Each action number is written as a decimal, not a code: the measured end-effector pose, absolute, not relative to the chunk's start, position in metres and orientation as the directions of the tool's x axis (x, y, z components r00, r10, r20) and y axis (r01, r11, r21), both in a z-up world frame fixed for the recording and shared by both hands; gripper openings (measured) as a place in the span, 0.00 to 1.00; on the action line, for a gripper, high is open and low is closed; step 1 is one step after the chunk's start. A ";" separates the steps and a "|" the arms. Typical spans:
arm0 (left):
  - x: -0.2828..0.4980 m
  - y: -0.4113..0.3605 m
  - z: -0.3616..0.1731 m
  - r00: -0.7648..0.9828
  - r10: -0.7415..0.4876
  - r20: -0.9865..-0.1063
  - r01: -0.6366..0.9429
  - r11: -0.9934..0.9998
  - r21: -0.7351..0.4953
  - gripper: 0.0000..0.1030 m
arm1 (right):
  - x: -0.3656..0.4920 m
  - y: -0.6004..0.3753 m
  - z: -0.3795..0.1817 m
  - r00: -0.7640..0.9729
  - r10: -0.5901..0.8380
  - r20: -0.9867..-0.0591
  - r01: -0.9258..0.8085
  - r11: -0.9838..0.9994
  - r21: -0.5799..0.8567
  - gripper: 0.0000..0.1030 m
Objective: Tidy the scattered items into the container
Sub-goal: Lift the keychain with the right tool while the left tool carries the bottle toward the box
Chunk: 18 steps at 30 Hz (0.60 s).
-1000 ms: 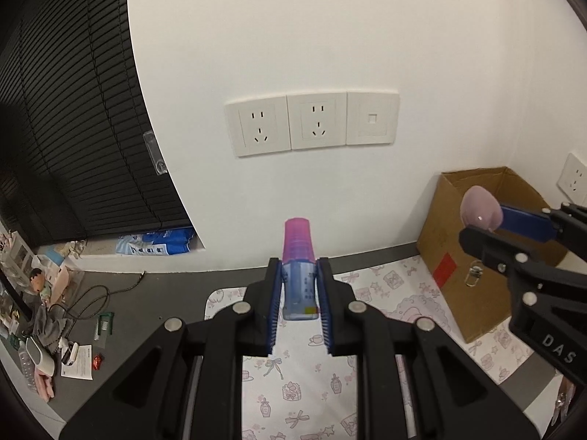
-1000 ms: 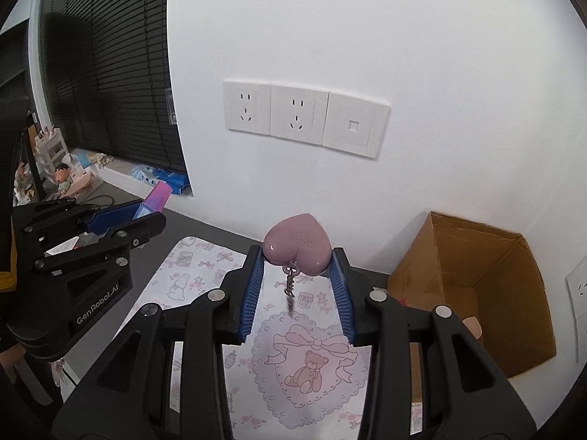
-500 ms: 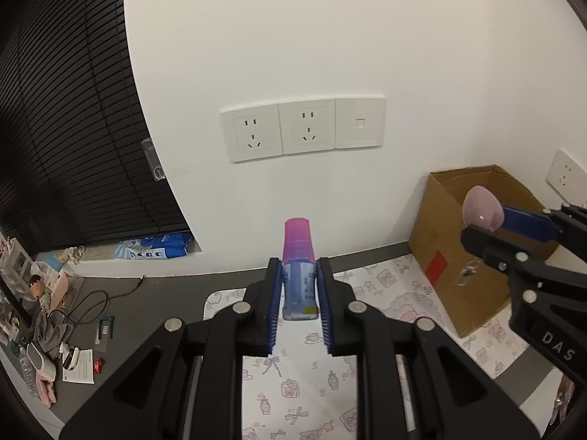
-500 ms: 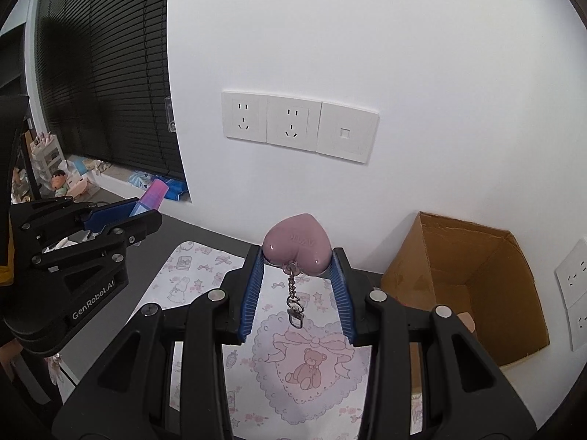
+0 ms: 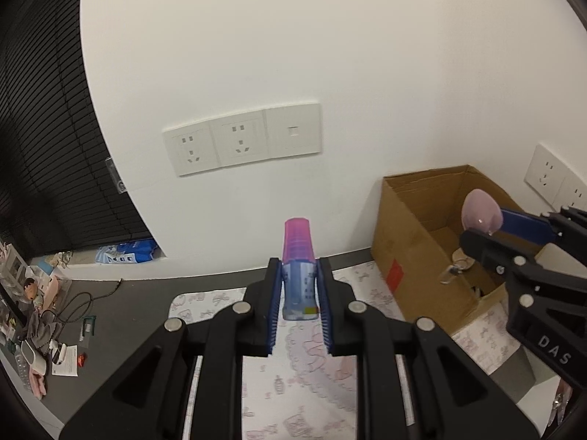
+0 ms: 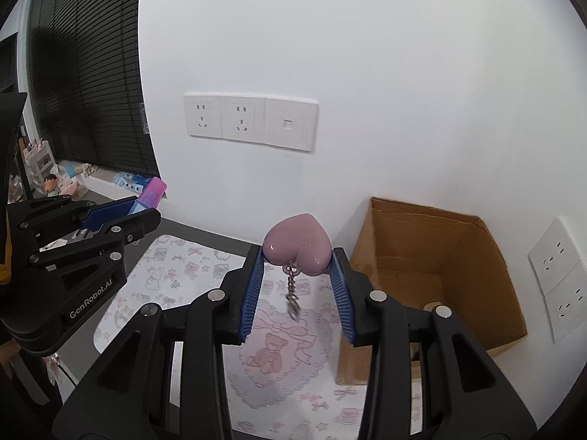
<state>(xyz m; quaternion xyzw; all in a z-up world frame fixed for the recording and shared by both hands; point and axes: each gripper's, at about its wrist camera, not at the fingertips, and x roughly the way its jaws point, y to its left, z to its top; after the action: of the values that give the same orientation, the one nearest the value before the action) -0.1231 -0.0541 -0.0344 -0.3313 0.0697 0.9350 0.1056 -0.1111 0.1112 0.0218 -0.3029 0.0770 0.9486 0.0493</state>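
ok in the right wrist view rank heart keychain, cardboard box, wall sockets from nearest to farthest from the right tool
1. heart keychain, gripped in the right tool
2. cardboard box, right, past the tips
3. wall sockets, up on the back wall

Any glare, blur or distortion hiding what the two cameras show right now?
Left wrist view: fisheye bends the wall, the pink-capped bottle is sharp. Right wrist view: small glare spots on the pink heart keychain, its dangling chain blurred; cardboard box interior evenly lit.

two black two-finger grippers (image 5: 299, 315) (image 6: 296, 289), one pink-capped blue tube (image 5: 298, 275), one pink heart-shaped keychain (image 6: 298, 245), one brown cardboard box (image 6: 433, 256), one pink-printed white mat (image 6: 183, 275), two white wall socket panels (image 6: 251, 121) (image 6: 557, 278).
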 end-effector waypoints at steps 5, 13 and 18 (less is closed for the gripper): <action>-0.114 -0.001 -0.035 -0.757 0.173 -0.630 -0.256 -0.966 0.041 0.18 | -0.090 0.158 0.013 -0.808 0.052 -0.587 -0.137 -0.985 0.101 0.37; -0.119 0.059 -0.041 -0.728 0.198 -0.657 -0.301 -0.953 0.046 0.18 | -0.064 0.224 -0.002 -0.797 0.110 -0.594 -0.204 -0.974 0.094 0.37; -0.133 0.082 -0.044 -0.717 0.211 -0.664 -0.328 -0.943 0.055 0.18 | -0.058 0.254 -0.012 -0.784 0.125 -0.608 -0.240 -0.964 0.111 0.37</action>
<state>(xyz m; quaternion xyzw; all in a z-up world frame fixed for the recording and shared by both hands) -0.1333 0.0825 -0.0441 -0.3465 0.0843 0.9228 0.1458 -0.0582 0.2541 -0.0124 -0.3137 0.0916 0.9401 0.0971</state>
